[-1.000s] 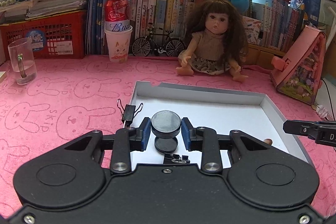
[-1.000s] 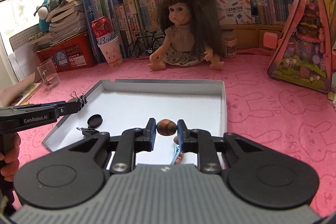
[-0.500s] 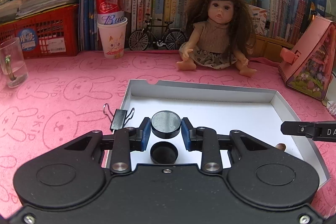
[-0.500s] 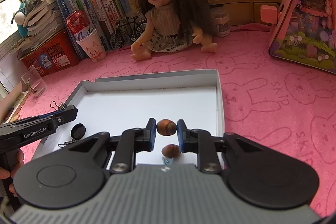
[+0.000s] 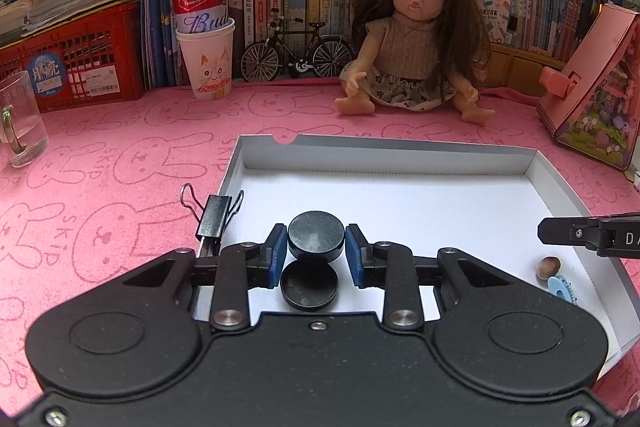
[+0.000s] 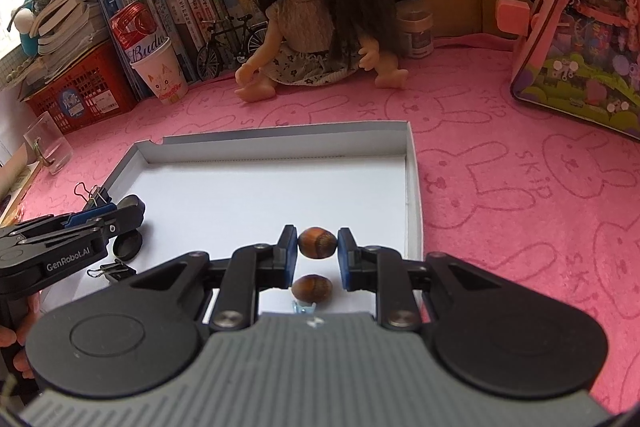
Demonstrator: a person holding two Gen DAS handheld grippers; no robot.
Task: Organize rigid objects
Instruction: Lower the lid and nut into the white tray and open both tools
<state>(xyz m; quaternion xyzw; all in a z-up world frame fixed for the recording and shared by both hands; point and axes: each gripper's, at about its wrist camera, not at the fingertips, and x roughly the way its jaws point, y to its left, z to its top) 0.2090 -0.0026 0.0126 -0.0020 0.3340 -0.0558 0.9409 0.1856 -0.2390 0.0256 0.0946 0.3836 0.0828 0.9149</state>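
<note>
Blue-padded fingers of the left gripper [image 5: 316, 254] are clamped on a round black puck-like disc [image 5: 316, 235], held above the floor of a shallow white cardboard box tray [image 5: 384, 157] near its left wall. Directly under the held disc a second round black disc [image 5: 309, 287] lies flat on the tray floor, close to the tray's near edge. A black metal binder clip [image 5: 215, 215] is clipped onto the tray's left wall, its wire handles leaning outward over the pink bunny-print felt mat [image 5: 120, 163] that carries the tray.

Over by the tray's right wall, the right gripper [image 6: 317, 252] is closed on a brown hazelnut [image 6: 317, 243], its pads pressing either end. A second brown hazelnut [image 6: 311, 288] rests on the tray floor just below, near the near right corner, with a small light-blue toothed plastic piece [image 5: 561, 289] beside it. Another small black binder clip [image 6: 112, 270] lies inside the tray near the left wall
</note>
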